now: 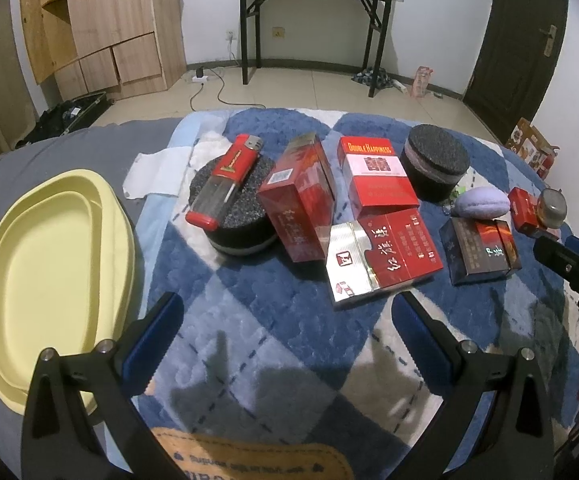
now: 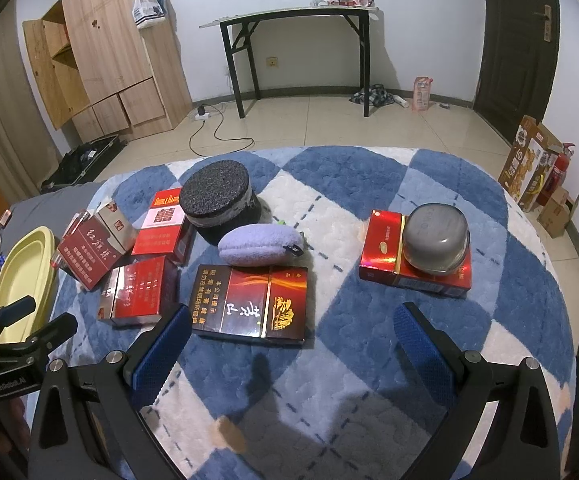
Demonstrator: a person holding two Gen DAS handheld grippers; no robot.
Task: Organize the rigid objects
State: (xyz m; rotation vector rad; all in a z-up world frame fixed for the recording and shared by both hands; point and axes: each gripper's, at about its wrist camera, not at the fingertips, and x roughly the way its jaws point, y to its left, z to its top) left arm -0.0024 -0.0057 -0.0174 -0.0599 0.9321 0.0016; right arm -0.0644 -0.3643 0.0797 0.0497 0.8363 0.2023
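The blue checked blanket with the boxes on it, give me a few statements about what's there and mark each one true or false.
1. The red lighter lies on a black foam puck. True.
2. The glass jar stands on the blue checked blanket. False: it stands on a red cigarette box.
3. The yellow tray holds several boxes. False: nothing shows in it.
4. Both the left gripper and the right gripper have open jaws that hold nothing. True.
5. The purple pouch lies just beyond the dark cigarette box, seen from the right wrist. True.
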